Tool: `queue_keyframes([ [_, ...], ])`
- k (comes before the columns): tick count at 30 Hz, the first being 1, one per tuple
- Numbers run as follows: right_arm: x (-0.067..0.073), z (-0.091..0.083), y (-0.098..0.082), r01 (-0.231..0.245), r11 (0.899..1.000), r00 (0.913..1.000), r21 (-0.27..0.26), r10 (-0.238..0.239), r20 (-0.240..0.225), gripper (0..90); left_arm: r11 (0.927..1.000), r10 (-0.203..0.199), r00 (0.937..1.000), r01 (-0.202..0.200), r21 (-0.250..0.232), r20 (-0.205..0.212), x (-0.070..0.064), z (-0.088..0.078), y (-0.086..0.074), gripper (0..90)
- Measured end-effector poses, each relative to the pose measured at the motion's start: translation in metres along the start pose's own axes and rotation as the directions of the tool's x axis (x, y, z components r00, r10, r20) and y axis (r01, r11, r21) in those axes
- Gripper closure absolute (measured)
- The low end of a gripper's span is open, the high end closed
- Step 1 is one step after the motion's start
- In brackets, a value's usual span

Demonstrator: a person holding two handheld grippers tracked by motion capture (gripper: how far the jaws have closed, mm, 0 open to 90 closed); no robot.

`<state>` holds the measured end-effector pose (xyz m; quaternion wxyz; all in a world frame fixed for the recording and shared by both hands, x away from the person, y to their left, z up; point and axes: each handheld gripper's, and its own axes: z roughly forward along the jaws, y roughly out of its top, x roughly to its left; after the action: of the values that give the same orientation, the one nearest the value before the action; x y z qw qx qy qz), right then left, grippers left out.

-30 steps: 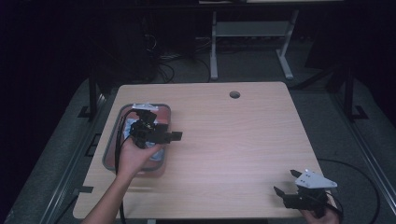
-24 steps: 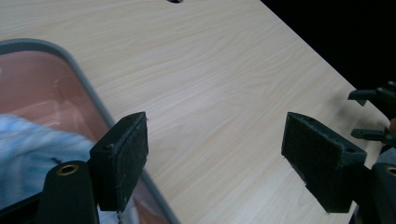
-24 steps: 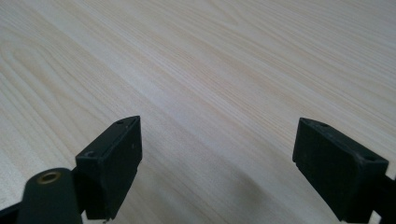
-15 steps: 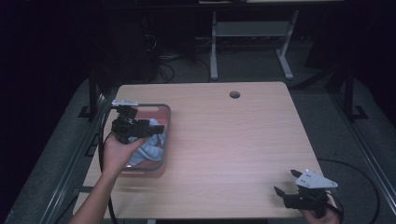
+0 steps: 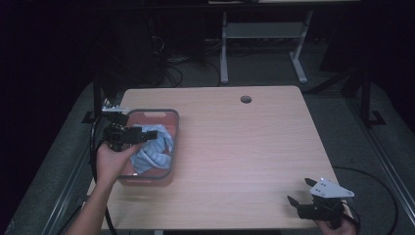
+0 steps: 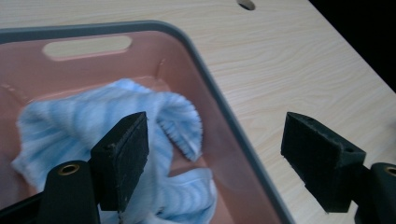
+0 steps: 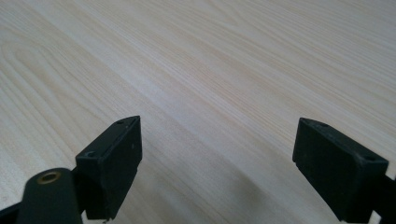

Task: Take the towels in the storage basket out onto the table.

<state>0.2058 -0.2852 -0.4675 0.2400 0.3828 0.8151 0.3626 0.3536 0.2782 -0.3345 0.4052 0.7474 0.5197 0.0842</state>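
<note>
A crumpled light-blue striped cloth lies inside a pink bin with a grey rim at the table's left side. My left gripper hovers over the bin's left half, open, with nothing between its jaws; the cloth lies below it. At the table's front right corner my right gripper is held open over bare wood.
The light wooden table has a round cable hole near its far edge. Beyond the table stand a white desk frame and cables on a dark floor.
My left gripper has drawn back to the left, from over the bin's right rim to over its left half. The cloth now lies uncovered in the bin. The right gripper has stayed put.
</note>
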Motion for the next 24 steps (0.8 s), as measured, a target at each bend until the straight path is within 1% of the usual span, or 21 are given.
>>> queue_keyframes([
  [1,0.000,0.000,0.000,0.000,1.000,1.0000,0.000,0.000,-0.001,15.2,1.0000,0.001,1.0000,-0.001,0.005,-0.004,0.002,0.000,-0.001,22.6],
  [4,0.000,0.000,0.000,0.001,1.000,1.0000,-0.001,-0.001,0.000,15.2,0.9998,-0.020,0.9997,0.020,0.000,-0.017,0.009,0.000,-0.003,22.6],
  [8,0.000,0.000,0.000,0.000,1.000,1.0000,-0.001,0.000,-0.002,15.2,0.9995,-0.032,0.9987,0.032,0.005,-0.040,0.015,0.001,-0.007,22.6],
  [10,0.000,0.000,0.000,0.001,1.000,1.0000,-0.001,-0.001,-0.002,15.2,0.9993,-0.038,0.9981,0.038,0.004,-0.049,0.017,0.001,-0.008,22.6],
  [14,0.000,-0.001,0.000,-0.002,1.000,1.0000,-0.001,0.002,-0.005,15.2,0.9987,-0.044,0.9968,0.046,0.022,-0.067,0.022,0.005,-0.011,22.6],
  [15,0.000,-0.001,0.000,-0.002,1.000,1.0000,-0.001,0.002,-0.005,15.2,0.9982,-0.053,0.9963,0.055,0.027,-0.068,0.023,0.007,-0.012,22.6],
  [16,0.000,-0.001,0.000,-0.002,1.000,1.0000,-0.001,0.002,-0.005,15.2,0.9982,-0.053,0.9963,0.055,0.027,-0.068,0.023,0.007,-0.012,22.6],
  [19,0.000,-0.001,0.000,-0.002,1.000,1.0000,-0.002,0.002,-0.006,15.2,0.9973,-0.052,0.9949,0.056,0.047,-0.086,0.024,0.013,-0.014,22.6],
  [20,0.000,-0.001,0.000,0.001,1.000,1.0000,-0.003,-0.001,-0.007,15.2,0.9967,-0.058,0.9939,0.063,0.052,-0.095,0.025,0.015,-0.015,22.7],
  [22,0.000,-0.001,0.000,0.001,1.000,1.0000,-0.003,-0.001,-0.007,15.2,0.9954,-0.066,0.9936,0.072,0.064,-0.092,0.027,0.019,-0.016,23.0],
  [23,0.000,-0.001,0.000,0.002,1.000,1.0000,-0.004,-0.002,-0.007,15.2,0.9945,-0.065,0.9934,0.072,0.075,-0.095,0.027,0.021,-0.017,25.4],
  [24,0.000,-0.001,0.000,0.003,1.000,1.0000,-0.004,-0.003,-0.007,15.2,0.9931,-0.059,0.9922,0.070,0.094,-0.110,0.027,0.024,-0.017,28.2],
])
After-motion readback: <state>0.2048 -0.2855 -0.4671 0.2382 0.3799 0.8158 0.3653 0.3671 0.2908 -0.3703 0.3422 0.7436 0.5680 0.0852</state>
